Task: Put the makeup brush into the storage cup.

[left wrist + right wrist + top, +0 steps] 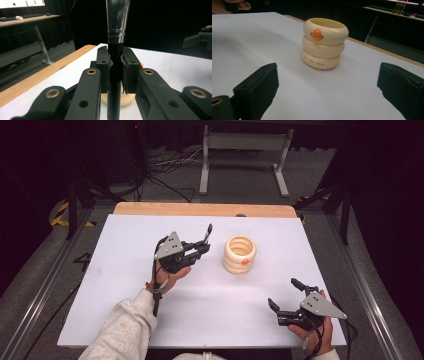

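Our left gripper [202, 247] had its fingers clamped on the brush [207, 234], which stood nearly upright just beside the cream holder [239, 254] mid-bench. Our right gripper [284, 295], fingers wide apart, probably sat farther away, near the front right corner.

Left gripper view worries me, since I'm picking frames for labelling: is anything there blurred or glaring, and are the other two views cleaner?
Left gripper view: the brush clamped in the left gripper is sharp, its metal ferrule glints, and the background is dark. Right gripper view: the cream holder is crisp, while the near jaws are soft. High view: the white table is evenly lit, its surroundings dim.
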Available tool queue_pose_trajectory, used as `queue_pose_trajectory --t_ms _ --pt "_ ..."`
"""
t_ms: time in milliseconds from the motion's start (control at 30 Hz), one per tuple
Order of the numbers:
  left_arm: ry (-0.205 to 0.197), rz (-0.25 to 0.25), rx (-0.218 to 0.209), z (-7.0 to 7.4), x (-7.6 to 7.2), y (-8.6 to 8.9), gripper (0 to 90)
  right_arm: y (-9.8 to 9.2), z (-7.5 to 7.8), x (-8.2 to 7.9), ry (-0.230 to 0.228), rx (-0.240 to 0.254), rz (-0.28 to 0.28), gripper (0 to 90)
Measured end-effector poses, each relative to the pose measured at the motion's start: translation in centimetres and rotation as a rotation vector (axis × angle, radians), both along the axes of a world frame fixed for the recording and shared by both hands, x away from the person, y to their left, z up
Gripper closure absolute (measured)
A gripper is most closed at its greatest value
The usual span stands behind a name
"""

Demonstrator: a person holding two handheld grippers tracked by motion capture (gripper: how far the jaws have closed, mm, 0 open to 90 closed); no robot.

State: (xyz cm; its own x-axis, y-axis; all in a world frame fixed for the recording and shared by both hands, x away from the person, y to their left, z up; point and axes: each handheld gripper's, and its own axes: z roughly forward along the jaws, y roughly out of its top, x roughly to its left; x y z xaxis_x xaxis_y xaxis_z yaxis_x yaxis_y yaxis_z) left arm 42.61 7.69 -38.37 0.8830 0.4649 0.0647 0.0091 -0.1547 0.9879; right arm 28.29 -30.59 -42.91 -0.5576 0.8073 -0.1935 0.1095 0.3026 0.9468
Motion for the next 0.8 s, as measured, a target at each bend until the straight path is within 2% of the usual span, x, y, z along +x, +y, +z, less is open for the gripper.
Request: queue_pose_trajectory --t_ms 200,267,367,533,800 --pt "-0.009 -0.033 -0.005 0.5 0.8 -1.8 79.0 0.1 0.1 -0.1 -0.016 -0.005 -0.005 5.6" --pt "-0.003 -0.038 -0.02 0.6 1.2 -2.4 79.0 0.1 0.1 -0.2 -0.022 -0.017 -0.008 5.6" --pt "0.0 -0.042 -0.031 0.6 1.6 -3.0 79.0 -0.1 0.2 -0.2 -0.025 -0.009 -0.01 5.5" --pt "0.006 -0.047 -0.032 0.4 2.2 -4.0 79.0 -0.3 0.2 -0.2 -0.03 -0.006 -0.013 5.5" --pt "-0.007 -0.065 -0.033 0.7 2.9 -6.1 79.0 -0.4 0.3 -0.2 -0.034 -0.005 -0.011 5.5"
